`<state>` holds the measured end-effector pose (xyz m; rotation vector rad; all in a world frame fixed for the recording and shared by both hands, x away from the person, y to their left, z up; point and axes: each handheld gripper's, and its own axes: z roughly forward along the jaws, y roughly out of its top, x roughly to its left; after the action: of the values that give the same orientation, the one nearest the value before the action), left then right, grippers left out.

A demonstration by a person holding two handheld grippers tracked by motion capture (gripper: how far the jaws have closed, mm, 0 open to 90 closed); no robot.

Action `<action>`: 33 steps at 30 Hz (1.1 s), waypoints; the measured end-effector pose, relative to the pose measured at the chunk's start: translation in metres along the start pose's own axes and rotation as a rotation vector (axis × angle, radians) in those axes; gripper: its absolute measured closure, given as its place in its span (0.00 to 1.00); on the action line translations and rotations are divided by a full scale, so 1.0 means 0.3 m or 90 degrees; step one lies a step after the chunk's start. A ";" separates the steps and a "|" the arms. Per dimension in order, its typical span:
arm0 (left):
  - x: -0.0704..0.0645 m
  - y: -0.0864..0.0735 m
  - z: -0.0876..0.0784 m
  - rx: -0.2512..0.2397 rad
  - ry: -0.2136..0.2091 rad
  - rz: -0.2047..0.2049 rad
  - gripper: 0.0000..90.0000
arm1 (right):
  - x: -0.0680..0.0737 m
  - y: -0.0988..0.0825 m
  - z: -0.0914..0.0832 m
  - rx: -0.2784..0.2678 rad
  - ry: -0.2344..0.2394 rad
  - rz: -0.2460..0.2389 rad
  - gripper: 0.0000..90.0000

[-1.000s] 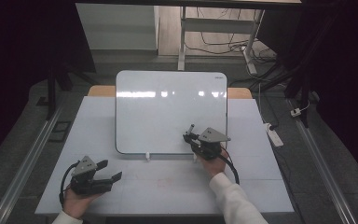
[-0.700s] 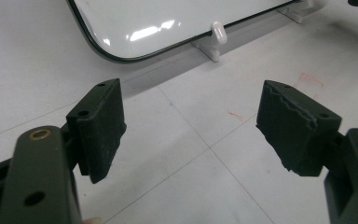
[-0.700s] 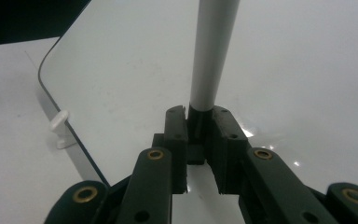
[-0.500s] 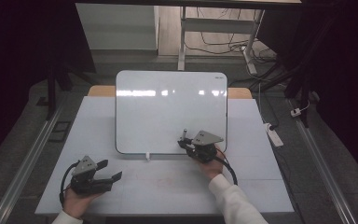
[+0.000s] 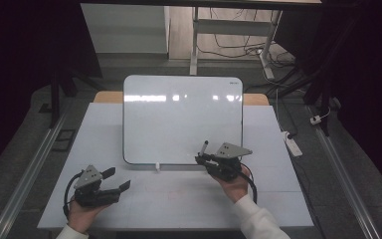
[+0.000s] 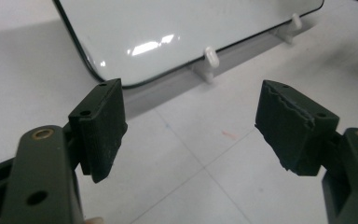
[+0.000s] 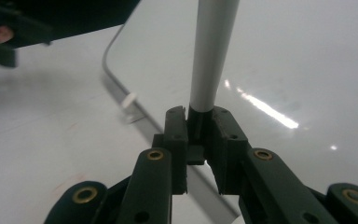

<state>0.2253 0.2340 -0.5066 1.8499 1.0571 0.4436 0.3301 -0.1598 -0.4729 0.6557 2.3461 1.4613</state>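
Note:
A white whiteboard (image 5: 181, 119) lies propped on the white table (image 5: 179, 204), with small white clips (image 5: 156, 166) at its near edge. My right gripper (image 5: 201, 158) is at the board's near right corner, shut on a marker (image 5: 204, 147) that sticks up over the board. In the right gripper view the marker's grey barrel (image 7: 212, 51) rises from between the jaws, above the glossy board (image 7: 298, 60). My left gripper (image 5: 117, 180) rests at the front left of the table, open. In the left gripper view its fingers (image 6: 98, 126) stand wide apart, facing the board's edge (image 6: 168, 28) and a clip (image 6: 209, 56).
A white power strip (image 5: 291, 144) and cables lie on the floor to the right of the table. Metal rails (image 5: 25, 174) run along both sides. A desk frame with tangled cables (image 5: 229, 45) stands behind the table.
My right gripper has drawn back a little toward the person, from over the board's lower part to its near edge, with the marker in it. The left gripper has not moved.

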 end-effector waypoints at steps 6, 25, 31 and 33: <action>-0.015 0.018 0.001 -0.015 -0.004 0.010 0.28 | 0.033 -0.027 -0.060 0.017 0.028 0.008 0.86; -0.188 0.204 0.111 -0.049 -0.114 0.091 0.32 | 0.076 -0.094 -0.091 0.062 0.088 0.027 0.86; -0.273 0.307 0.202 -0.046 -0.200 0.120 0.33 | 0.083 -0.102 -0.084 0.075 0.107 0.029 0.86; -0.295 0.330 0.227 -0.047 -0.218 0.129 0.34 | 0.083 -0.105 -0.080 0.079 0.116 0.033 0.86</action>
<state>0.2687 0.1051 -0.4450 1.8902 0.6194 0.2642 0.2906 -0.1771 -0.4911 0.6430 2.5943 1.4611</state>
